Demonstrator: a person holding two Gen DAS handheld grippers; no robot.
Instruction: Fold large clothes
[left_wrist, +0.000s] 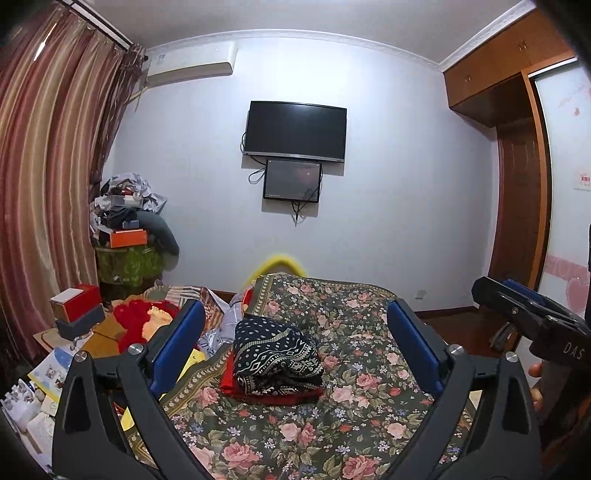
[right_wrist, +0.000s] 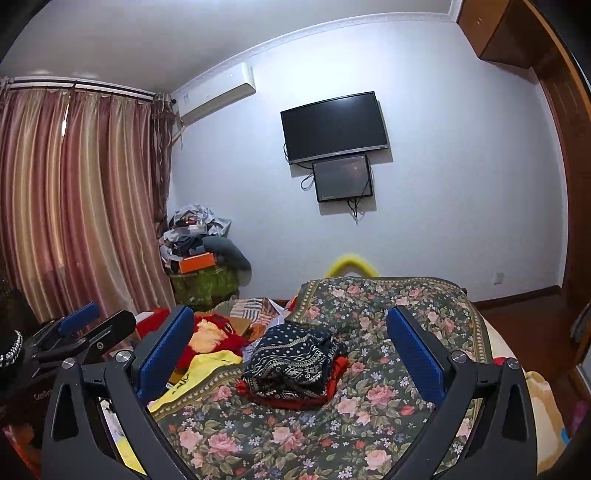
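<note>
A folded dark garment with white patterns lies on top of a folded red one, both on the floral bedspread. My left gripper hovers above the bed in front of this stack, jaws wide open, nothing between the blue pads. My right gripper is likewise open and empty, facing the same stack. Each gripper shows in the other's view: the right one at the right edge, the left one at the left edge.
Loose clothes lie left of the stack: a red and orange piece and a yellow one. Boxes and papers crowd the left side. A cluttered pile stands by the curtain. A TV hangs on the far wall.
</note>
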